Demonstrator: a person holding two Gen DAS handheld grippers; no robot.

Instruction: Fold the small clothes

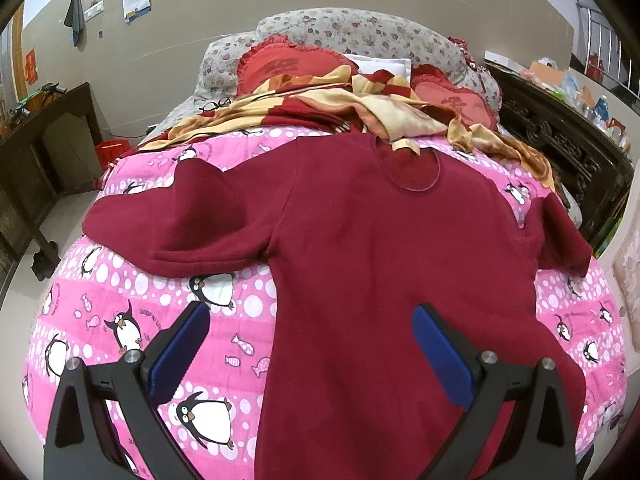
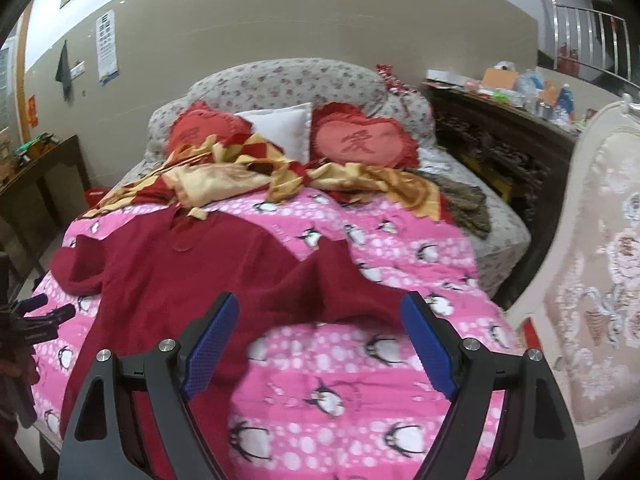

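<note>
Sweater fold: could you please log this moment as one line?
sweater flat on quilt | left hand-held gripper open | right hand-held gripper open | fold not started

We lose the maroon top's (image 1: 360, 260) hem below the left-wrist frame's bottom edge. In the right-wrist view its near sleeve (image 2: 328, 292) is motion-blurred, and the sideboard clutter (image 2: 532, 88) at upper right is too small to identify.

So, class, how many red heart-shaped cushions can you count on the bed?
2. One heart cushion leans against the headboard to the right of the white pillow; the other heart cushion sits to its left, partly under the crumpled blanket. More may be hidden.
</note>
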